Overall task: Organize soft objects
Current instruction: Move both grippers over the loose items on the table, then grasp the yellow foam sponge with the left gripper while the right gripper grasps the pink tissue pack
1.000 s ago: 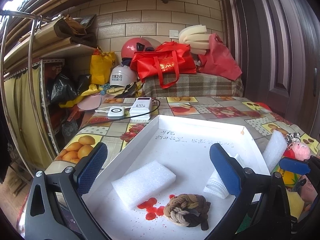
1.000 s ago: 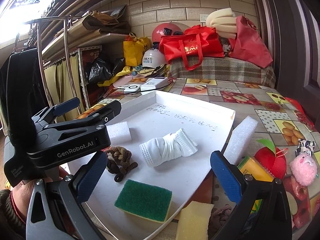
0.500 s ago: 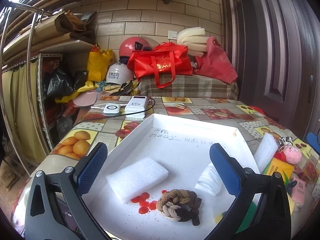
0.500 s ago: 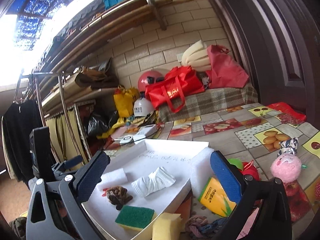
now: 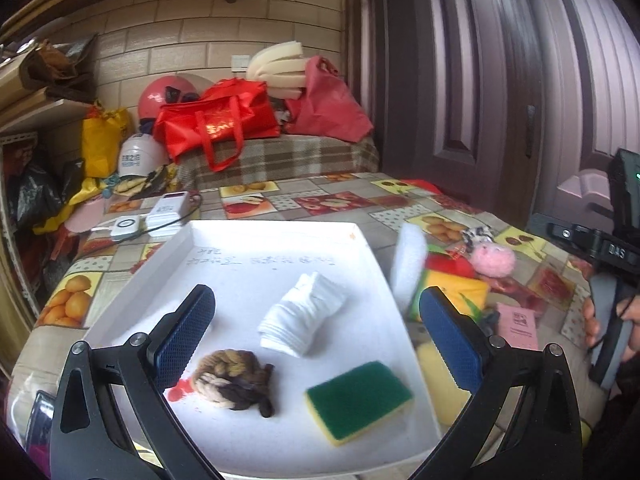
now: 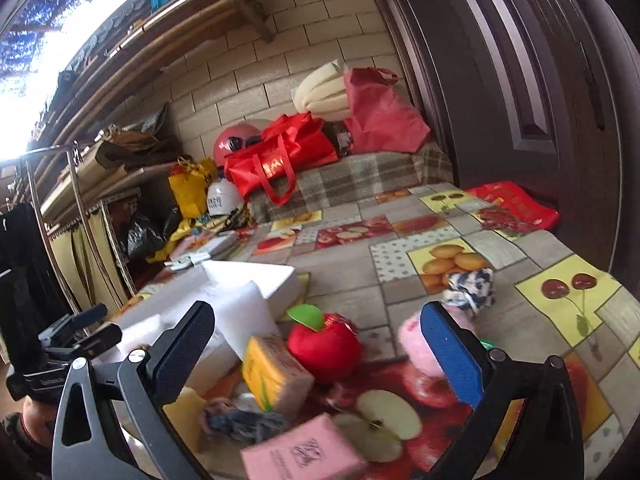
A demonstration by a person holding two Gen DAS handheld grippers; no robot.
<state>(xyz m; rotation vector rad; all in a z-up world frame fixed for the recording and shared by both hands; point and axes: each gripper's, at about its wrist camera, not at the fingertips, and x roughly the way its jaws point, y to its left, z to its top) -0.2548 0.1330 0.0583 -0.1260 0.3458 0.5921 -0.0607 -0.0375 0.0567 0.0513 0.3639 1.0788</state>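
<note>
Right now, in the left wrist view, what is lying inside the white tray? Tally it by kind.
green sponge: 1
rolled white cloth: 1
braided rope knot: 1
Total in the tray: 3

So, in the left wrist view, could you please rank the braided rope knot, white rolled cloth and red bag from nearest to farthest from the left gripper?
1. Braided rope knot, by the left finger.
2. White rolled cloth, mid-tray.
3. Red bag, against the wall.
</note>
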